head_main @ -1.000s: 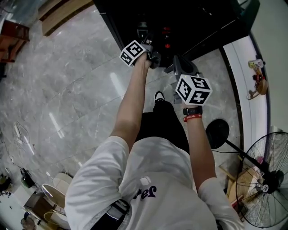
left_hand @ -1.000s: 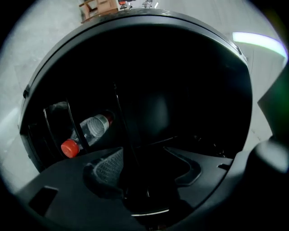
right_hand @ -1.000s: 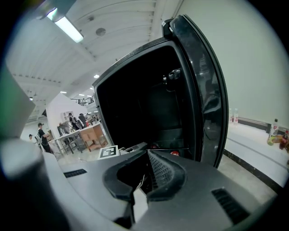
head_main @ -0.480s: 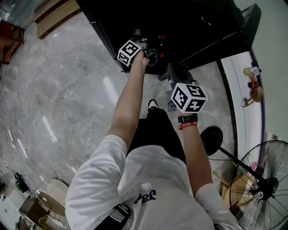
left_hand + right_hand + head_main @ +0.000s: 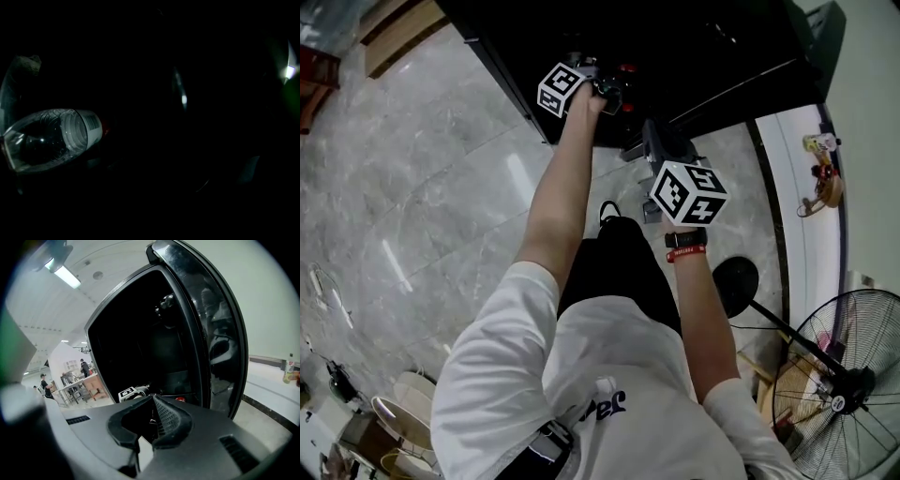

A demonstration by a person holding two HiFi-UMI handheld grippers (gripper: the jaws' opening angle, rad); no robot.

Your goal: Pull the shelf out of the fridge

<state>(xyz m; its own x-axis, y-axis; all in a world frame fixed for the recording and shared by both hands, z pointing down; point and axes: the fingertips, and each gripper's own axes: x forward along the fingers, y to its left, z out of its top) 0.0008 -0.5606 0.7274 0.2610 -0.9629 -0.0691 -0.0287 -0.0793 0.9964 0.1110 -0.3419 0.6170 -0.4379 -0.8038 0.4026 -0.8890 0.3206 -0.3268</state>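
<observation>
Shirt: dark print, approx 3 letters, seen upside down, not legible. Bottle label: barcode, other txt too small to read. Left cube & right cube: b/w square markers only.

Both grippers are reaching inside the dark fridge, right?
Not quite. Only the left gripper is reaching inside the dark fridge. The right gripper is outside, in front of the opening and above the floor. The head view shows this.
</observation>
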